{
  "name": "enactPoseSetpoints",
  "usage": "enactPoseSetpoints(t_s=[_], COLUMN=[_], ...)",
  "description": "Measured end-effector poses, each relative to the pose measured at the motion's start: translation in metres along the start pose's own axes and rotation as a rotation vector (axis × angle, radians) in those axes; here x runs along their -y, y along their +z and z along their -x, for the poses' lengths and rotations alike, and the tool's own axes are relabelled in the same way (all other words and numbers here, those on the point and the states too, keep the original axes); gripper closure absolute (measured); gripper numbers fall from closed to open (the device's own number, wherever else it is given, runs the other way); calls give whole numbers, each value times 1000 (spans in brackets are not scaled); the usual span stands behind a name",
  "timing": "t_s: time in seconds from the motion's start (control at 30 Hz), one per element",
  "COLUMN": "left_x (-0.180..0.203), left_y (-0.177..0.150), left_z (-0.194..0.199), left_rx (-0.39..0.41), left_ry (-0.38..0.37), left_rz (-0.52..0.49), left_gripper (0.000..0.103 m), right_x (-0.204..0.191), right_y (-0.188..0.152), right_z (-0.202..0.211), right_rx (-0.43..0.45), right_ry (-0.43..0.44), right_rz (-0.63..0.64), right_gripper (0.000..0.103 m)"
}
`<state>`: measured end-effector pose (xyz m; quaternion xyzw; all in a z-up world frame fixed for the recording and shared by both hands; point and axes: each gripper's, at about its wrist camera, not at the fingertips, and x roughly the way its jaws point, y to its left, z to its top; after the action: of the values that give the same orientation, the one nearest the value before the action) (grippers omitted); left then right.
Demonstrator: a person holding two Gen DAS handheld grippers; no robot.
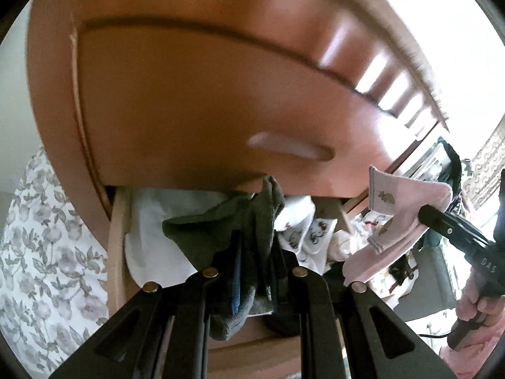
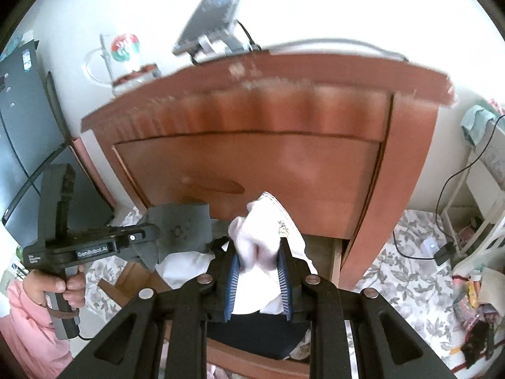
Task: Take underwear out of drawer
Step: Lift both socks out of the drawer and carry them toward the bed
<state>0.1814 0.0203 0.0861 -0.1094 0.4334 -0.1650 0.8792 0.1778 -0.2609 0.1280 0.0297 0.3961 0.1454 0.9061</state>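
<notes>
A grey garment (image 1: 221, 230) is pinched in the left gripper (image 1: 255, 271), whose jaws are drawn almost together on a bunched fold of it. A pale pink garment (image 2: 268, 240) is pinched in the right gripper (image 2: 257, 271), whose jaws stand a little wider, with cloth packed between the blue pads (image 2: 235, 281). Both pieces are held above the open drawer (image 1: 115, 237), low in the wooden cabinet (image 2: 284, 158); the grey one is on the left, the pink one on the right, and they are apart. More white and printed underwear (image 1: 309, 237) lies in the drawer beneath.

Both pieces are judged light, soft and limp. No shape will be kept, and whatever is not pinched will hang and swing. Nothing here is fragile, and the knit cloth should not slip much against the ribbed pads. The risk is judged to lie in trailing cloth: the grey piece droops over the near drawer front and could be dragged or snagged on its edge.

A thick fold or a waistband is the best place to be gripped, since a single thin layer may be pulled free. A bunched fold seems to be held in each gripper already.
</notes>
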Motion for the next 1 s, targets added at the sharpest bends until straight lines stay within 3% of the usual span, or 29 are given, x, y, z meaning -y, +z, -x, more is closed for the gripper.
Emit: enactPoseSetpoints(t_s=[0.37,0.9,0.93,1.0], left_x=[25,64,67,71], left_y=[-8,-37,-39,-43], left_z=[84,186,191,200], left_rx=[123,243,309,317], left_ry=[-27,-68,-79,-82], left_rz=[-18,-50,-67,-72], left_gripper=[88,88,88,88], right_x=[-33,-63,-65,-68], right_y=[1,-28,-30,-33], right_z=[77,178,183,190], right_rx=[83,173,177,184], right_ry=[-12,-25,-24,-23], right_rz=[39,64,65,66], right_gripper=[79,79,79,79])
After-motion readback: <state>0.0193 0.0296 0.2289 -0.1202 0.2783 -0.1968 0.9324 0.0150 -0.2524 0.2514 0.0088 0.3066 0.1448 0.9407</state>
